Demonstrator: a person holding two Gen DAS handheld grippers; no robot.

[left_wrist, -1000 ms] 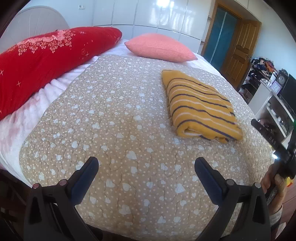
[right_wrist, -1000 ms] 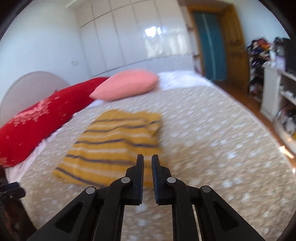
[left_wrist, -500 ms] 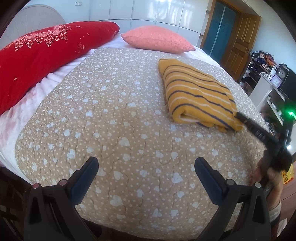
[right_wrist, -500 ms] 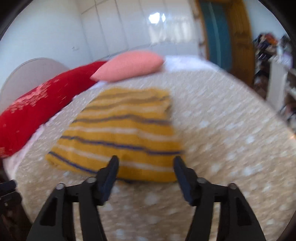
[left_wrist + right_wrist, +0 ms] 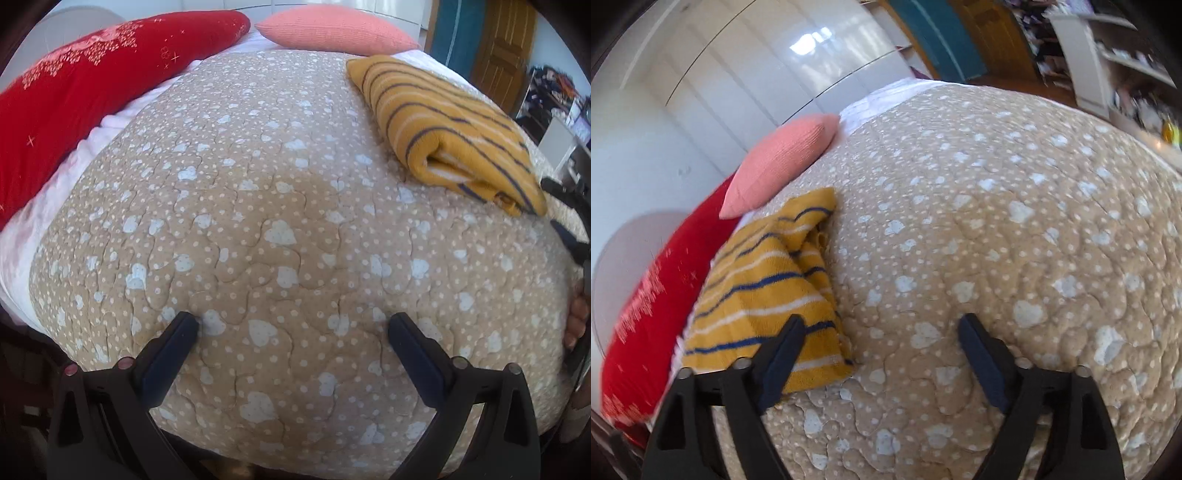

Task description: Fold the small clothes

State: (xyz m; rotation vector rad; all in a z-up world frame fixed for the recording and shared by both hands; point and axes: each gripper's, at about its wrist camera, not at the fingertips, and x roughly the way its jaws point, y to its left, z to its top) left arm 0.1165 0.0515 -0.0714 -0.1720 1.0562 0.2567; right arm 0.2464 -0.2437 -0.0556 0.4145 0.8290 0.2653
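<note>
The left claw [image 5: 291, 325] stands wide open with nothing between its fingers, low over the near part of the bed's quilt [image 5: 258, 206], a beige cover dotted with pale hearts. Its left fingertip seems to meet the quilt, though contact cannot be told for certain.

The right claw [image 5: 881, 326] is also spread wide and empty; its jaws have just been opening. Its left finger [image 5: 783, 354] overlaps the near corner of the folded striped sweater [image 5: 764, 291] in the right wrist view, but whether it touches the cloth is unclear. From the left wrist view only dark finger tips of that claw [image 5: 565, 221] show at the picture's right margin, with part of a hand [image 5: 576, 321] below them, mostly cut off.

The sweater [image 5: 443, 125], mustard with navy and white stripes, lies folded toward the bed's right side, nearer the head end than the foot, its rolled fold facing the left claw.

At the head end a red pillow [image 5: 92, 85] lies along the left edge and a pink pillow [image 5: 332, 29] beside it. The right wrist view is smeared, so the shelves [image 5: 1108, 55] beyond the bed are hard to read.
</note>
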